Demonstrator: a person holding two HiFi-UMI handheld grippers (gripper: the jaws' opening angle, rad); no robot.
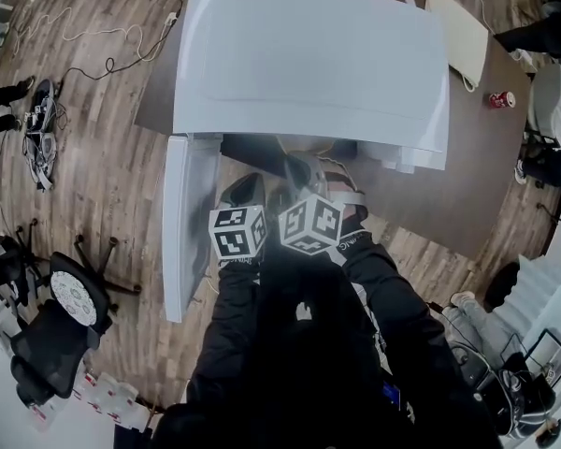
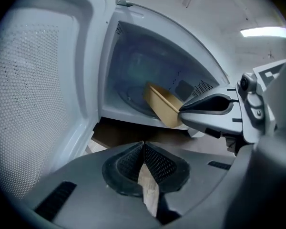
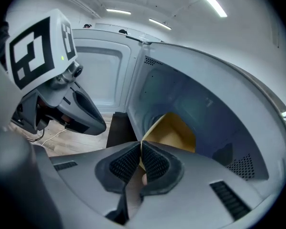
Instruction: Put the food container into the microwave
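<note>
Closest to me, the left gripper's point(image 2: 143, 144) pads are pressed together on nothing; only wood floor shows through the gap below them. I see the right gripper point(image 3: 141, 143) pinched on the rim of the tan food container point(image 3: 174, 132), which hangs tilted, partway inside the white microwave point(image 1: 309, 54). Its door point(image 1: 182, 223) stands wide open at left.
</note>
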